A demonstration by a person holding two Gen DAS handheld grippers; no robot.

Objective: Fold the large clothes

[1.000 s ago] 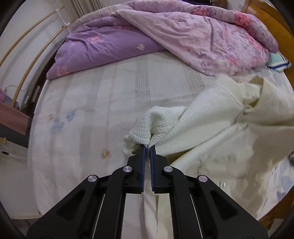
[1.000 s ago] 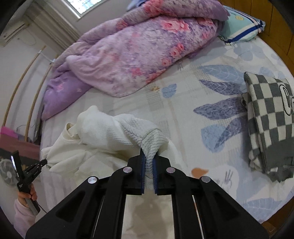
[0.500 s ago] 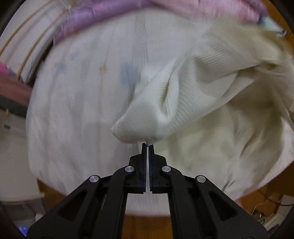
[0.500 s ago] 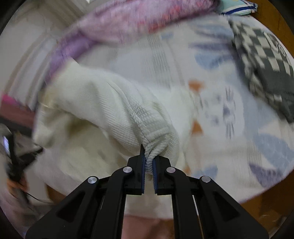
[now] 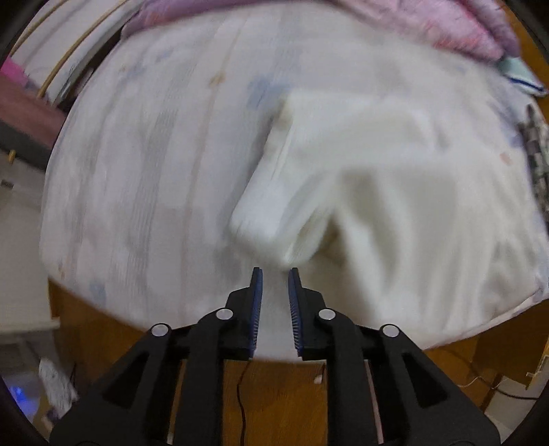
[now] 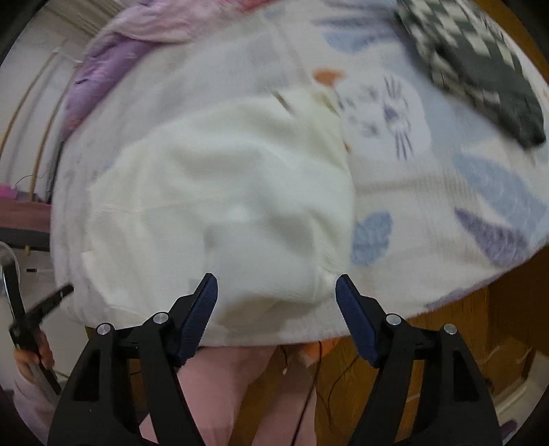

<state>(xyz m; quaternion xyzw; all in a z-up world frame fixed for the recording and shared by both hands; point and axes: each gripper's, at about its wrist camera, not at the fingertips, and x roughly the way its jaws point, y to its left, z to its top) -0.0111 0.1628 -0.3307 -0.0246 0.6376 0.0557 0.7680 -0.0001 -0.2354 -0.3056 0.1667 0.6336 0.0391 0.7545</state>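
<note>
Over the near edge of the bed (image 5: 144,192), both hand-held grippers point down, jaws opening. Nothing sits between the left hand-held gripper (image 5: 275,274) jaws or the wide-apart right hand-held gripper (image 6: 276,284) jaws. Just beyond them the cream sweater (image 6: 219,192) lies on the sheet; a checkered garment (image 6: 480,65) lies far right.

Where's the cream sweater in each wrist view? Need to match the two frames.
Left wrist: cream sweater fills centre-right, lying on the bed ahead of the left claw.
Right wrist: sweater sits centre-left, just ahead of the right claw.
Shared landmark: the purple quilt along the top edge of both views.
</note>
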